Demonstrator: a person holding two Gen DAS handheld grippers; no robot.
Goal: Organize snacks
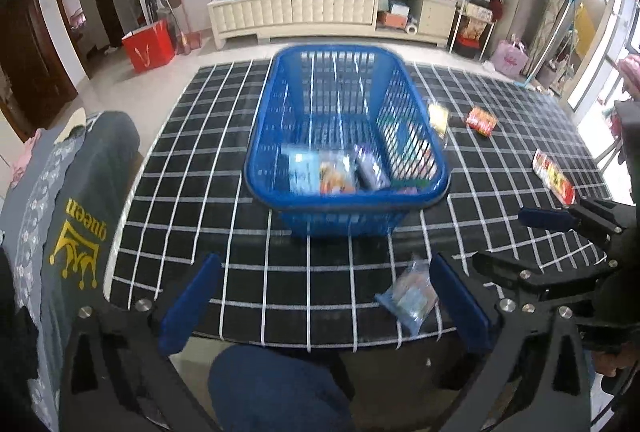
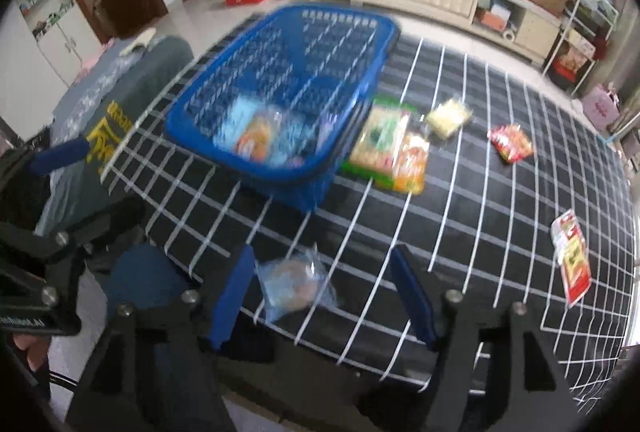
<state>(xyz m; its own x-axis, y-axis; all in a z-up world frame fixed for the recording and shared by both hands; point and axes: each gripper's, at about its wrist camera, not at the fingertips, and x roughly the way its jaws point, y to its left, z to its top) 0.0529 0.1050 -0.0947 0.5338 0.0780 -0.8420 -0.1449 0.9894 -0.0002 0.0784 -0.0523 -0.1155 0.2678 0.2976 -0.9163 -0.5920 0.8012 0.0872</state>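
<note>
Basket (image 1: 416,188): blue, frame centre, several snacks inside.
Left gripper (image 1: 324,296): fingers apart, empty.
Right gripper (image 2: 324,292): fingers apart above a clear packet (image 2: 294,284), lower centre of the counter (image 2: 480,200).

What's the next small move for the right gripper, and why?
Probably lower the right gripper onto the blue-wrapped snack at the near table edge and close. Its fingers stand open either side of it, nothing held, and the packet still lies outside the blue basket.

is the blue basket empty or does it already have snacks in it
Not empty. The blue basket stands upright on the checked tablecloth with several snack packets lying on its floor at the near end; the rest looks bare.
</note>
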